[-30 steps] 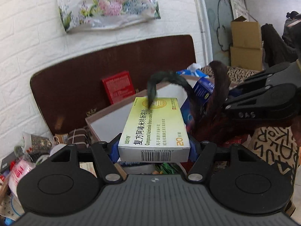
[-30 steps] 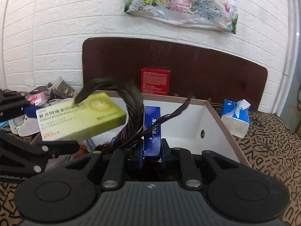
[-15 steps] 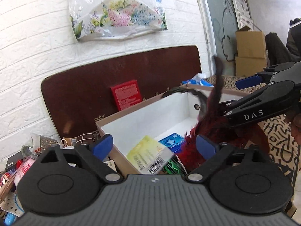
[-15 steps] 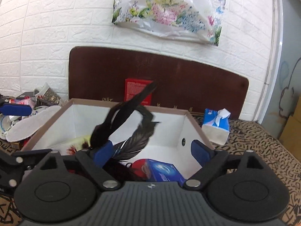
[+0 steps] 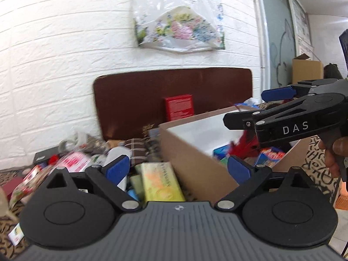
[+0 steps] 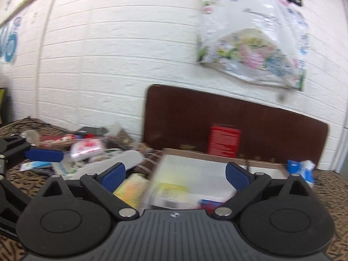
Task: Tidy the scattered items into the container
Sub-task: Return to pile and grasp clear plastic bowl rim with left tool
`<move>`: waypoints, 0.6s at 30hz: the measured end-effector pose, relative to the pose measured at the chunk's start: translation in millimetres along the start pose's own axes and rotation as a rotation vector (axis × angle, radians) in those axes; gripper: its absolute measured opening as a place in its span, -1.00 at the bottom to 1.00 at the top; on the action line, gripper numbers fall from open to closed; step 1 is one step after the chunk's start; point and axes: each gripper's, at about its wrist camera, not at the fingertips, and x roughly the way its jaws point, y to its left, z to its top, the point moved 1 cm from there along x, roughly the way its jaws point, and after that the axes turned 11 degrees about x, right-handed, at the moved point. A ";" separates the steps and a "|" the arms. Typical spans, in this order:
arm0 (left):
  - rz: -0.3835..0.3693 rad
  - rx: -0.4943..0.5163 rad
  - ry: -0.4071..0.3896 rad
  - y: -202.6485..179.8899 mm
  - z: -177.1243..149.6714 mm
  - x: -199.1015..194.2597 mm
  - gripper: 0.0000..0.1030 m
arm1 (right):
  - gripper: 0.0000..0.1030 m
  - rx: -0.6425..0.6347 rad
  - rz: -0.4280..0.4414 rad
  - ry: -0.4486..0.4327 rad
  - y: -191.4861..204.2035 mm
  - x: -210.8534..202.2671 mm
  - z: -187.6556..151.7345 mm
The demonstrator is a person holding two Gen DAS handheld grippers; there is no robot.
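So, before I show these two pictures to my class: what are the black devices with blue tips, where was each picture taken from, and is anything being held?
No robot here: a person carries a hand-held two-finger gripper in each hand, each with a camera looking along its fingers. One picture is from the left gripper, the other from the right gripper, which also shows at the side of the left view with a hand on its handle. Both sets of jaws have just been opening and hold nothing. Ahead is a cardboard box with some items already inside. Beside it lies a yellow-green packet among other clutter on a patterned cloth.
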 end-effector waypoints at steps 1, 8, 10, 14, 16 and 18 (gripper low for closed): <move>0.013 -0.006 0.010 4.6 -4.9 -3.1 0.92 | 0.95 -0.008 0.023 0.003 11.3 2.5 -1.3; 0.125 -0.065 0.085 37.8 -37.3 -23.1 0.92 | 0.95 -0.051 0.167 0.060 81.4 23.3 -18.1; 0.155 -0.075 0.101 46.5 -45.7 -28.3 0.92 | 0.95 -0.057 0.198 0.084 96.5 29.6 -24.9; 0.213 -0.069 0.138 61.1 -65.1 -35.0 0.93 | 0.96 -0.039 0.243 0.127 117.1 42.5 -37.9; 0.241 -0.077 0.162 71.4 -77.4 -39.8 0.93 | 0.96 -0.035 0.252 0.149 124.2 48.0 -44.9; 0.283 -0.095 0.178 84.0 -85.2 -40.4 0.93 | 0.97 -0.025 0.262 0.163 129.3 50.5 -50.7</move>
